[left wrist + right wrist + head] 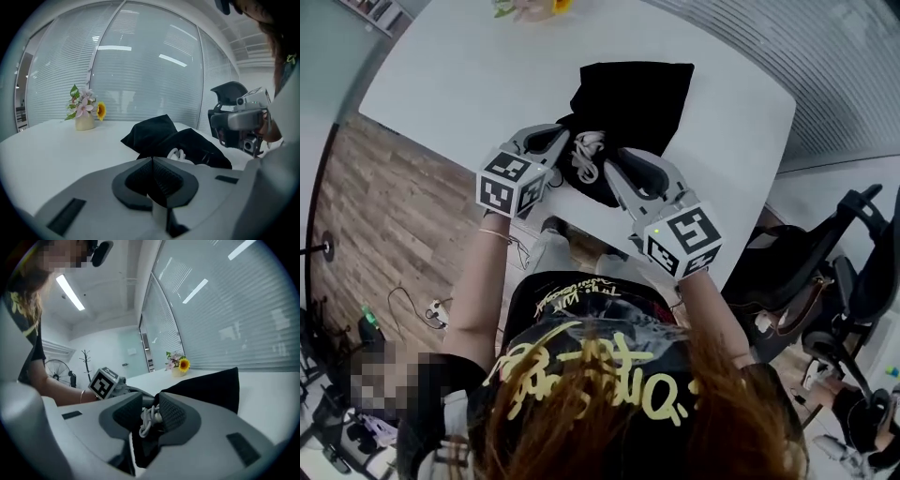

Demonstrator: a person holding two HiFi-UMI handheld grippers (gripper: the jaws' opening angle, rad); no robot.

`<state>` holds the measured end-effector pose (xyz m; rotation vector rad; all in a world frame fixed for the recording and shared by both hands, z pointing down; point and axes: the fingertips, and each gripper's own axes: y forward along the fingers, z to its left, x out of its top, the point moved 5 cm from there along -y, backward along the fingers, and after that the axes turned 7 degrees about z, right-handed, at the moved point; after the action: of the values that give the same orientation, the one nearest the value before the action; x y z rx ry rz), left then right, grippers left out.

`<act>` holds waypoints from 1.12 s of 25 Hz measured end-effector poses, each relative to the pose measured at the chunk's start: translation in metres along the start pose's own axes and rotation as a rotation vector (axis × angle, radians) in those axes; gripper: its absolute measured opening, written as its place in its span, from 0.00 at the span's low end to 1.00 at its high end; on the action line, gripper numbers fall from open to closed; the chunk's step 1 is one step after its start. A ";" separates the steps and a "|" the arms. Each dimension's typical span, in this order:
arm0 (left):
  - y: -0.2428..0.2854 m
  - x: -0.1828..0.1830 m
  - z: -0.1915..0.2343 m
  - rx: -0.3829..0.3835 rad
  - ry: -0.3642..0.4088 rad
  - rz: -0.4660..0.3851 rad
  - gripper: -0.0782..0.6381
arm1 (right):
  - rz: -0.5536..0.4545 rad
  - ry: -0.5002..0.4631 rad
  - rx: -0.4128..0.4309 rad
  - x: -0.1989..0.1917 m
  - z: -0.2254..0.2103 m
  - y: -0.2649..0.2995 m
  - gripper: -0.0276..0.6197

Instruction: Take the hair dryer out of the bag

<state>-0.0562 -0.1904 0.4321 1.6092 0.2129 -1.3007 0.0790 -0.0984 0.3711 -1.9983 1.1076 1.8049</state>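
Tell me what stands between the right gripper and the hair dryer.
The black bag itself: its fabric covers whatever is inside, and no hair dryer shows. Its mouth, facing the grippers, is bunched by a white drawstring cord, which lies between the parted jaws of the right gripper.

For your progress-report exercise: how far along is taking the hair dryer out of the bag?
Done: nothing yet; no hair dryer shows, and the black bag is bunched at its mouth. In hand: left gripper shut at that mouth; white drawstring between parted jaws of the right gripper. Left: open the bag, lift the dryer out.
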 end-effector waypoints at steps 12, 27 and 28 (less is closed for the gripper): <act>-0.003 0.011 0.022 -0.369 0.072 -0.039 0.11 | 0.173 0.280 -0.406 -0.028 -0.015 0.073 0.42; -0.026 0.006 0.052 -0.746 -0.056 -0.137 0.11 | 0.283 0.377 -0.679 -0.028 -0.004 0.106 0.48; -0.026 0.005 0.051 -0.746 -0.038 -0.134 0.11 | 0.294 0.373 -0.697 -0.029 -0.005 0.107 0.48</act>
<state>-0.1034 -0.2195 0.4172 0.9419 0.7023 -1.1548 0.0133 -0.1643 0.4321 -2.7818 0.9853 2.2556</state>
